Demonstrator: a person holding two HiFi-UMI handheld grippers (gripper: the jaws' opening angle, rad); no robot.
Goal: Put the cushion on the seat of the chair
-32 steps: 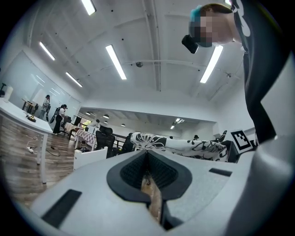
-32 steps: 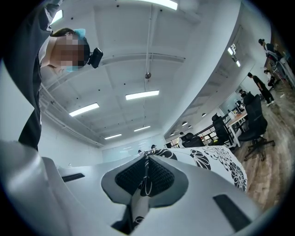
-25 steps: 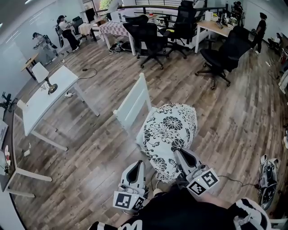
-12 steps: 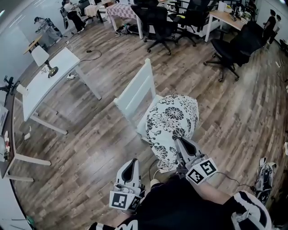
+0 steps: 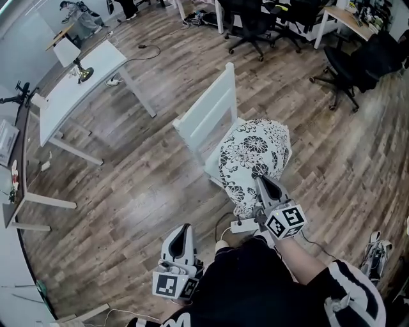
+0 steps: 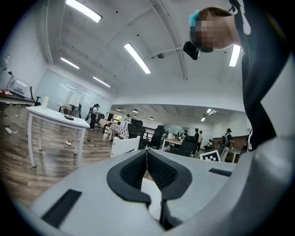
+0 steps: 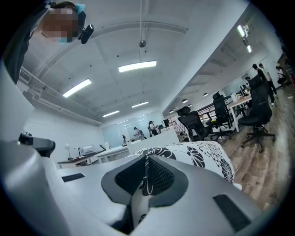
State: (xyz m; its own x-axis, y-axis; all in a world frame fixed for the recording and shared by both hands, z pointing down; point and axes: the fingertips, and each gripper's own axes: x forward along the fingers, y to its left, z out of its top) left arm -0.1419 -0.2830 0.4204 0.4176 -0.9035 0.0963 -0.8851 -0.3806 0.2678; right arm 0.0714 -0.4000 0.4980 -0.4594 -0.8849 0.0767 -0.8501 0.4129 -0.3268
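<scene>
Room: open office with a wood-plank floor (image 5: pixel 140 191); a white counter (image 5: pixel 83 83) stands at the upper left of the head view and black office chairs (image 5: pixel 255 19) along the top.
Chair: white slat-back chair (image 5: pixel 208 118) at the frame's centre, its backrest on the upper-left side of its seat.
Cushion: black-and-white flowered cushion (image 5: pixel 252 153) lies over the chair's seat and hides nearly all of it. Its near end reaches down toward the person. I cannot tell whether it rests fully on the seat.
Right gripper: right gripper (image 5: pixel 263 182) is just below centre. Its jaws are pinching the cushion's near edge, and patterned cloth shows between the pads in the right gripper view.
Left gripper: left gripper (image 5: pixel 185 228) is at the lower centre-left, well apart from the chair. Its jaws are pressed together with nothing between them.
</scene>
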